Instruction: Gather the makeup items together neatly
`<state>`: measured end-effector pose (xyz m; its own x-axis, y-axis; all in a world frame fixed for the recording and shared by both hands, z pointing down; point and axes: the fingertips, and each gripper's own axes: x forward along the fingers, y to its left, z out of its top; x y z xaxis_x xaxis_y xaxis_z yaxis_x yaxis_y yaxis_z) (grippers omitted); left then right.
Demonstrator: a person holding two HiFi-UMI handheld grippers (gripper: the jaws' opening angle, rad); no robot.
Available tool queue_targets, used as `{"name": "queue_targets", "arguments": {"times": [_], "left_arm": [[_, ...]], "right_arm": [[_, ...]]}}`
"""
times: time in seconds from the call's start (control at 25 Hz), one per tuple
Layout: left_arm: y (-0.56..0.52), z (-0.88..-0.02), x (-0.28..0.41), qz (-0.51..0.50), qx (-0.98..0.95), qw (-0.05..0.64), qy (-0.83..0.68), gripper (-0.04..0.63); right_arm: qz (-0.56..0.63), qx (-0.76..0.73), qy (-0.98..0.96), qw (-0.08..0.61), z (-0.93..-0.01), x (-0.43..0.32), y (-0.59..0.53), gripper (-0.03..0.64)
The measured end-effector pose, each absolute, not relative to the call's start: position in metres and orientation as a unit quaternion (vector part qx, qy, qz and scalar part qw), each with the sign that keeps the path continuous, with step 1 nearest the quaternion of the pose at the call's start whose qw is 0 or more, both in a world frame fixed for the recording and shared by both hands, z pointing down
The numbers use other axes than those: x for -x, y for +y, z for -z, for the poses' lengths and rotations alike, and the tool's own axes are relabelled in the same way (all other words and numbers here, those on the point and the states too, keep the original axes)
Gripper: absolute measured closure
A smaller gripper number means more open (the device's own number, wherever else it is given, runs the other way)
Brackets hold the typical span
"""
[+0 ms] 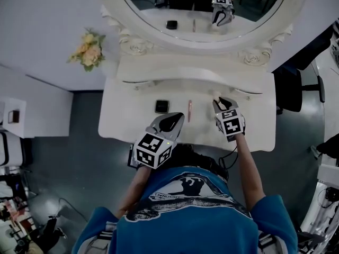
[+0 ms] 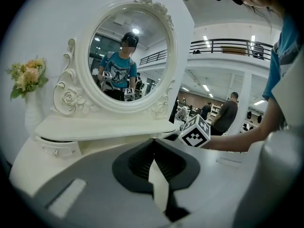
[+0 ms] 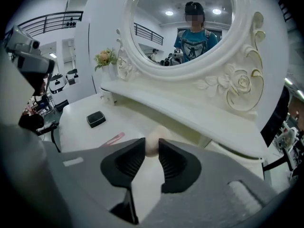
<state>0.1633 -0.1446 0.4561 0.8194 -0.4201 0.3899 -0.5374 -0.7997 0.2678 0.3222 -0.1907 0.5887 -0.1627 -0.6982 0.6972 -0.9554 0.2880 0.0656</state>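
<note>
Jaws of the right gripper (image 3: 152, 150) pinch a pale rounded puff (image 3: 153, 136), while the left gripper (image 2: 153, 144) is closed, empty.

I'm looking at a staged dressing corner set up inside a big open hall, not a real bedroom. The white surface (image 1: 127, 121) with its carved oval mirror (image 1: 201, 15), flowers (image 1: 89, 51) and black compact (image 1: 162, 106) plays the home. The railed balcony (image 2: 228, 44), ceiling strip lights (image 2: 207, 88), office chair (image 1: 288, 94) and a person standing about (image 2: 229, 112) say lab or showroom.
</note>
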Motion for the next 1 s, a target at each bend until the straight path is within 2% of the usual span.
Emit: {"name": "queue_targets", "arguments": {"times": [0.32, 0.68, 1.0], "left_arm": [[-0.139, -0.458, -0.16, -0.16, -0.934, 0.184, -0.26, 0.583], [-0.137, -0.462, -0.149, -0.165, -0.927, 0.188, -0.28, 0.583], [-0.142, -0.462, -0.143, -0.166, -0.922, 0.193, -0.292, 0.583]], "right_arm": [[-0.238, -0.543, -0.731, 0.337, -0.628, -0.306, -0.146, 0.522], [-0.235, -0.538, -0.729, 0.352, -0.65, -0.304, -0.147, 0.513], [-0.266, -0.546, -0.725, 0.325, -0.649, -0.307, -0.141, 0.456]]}}
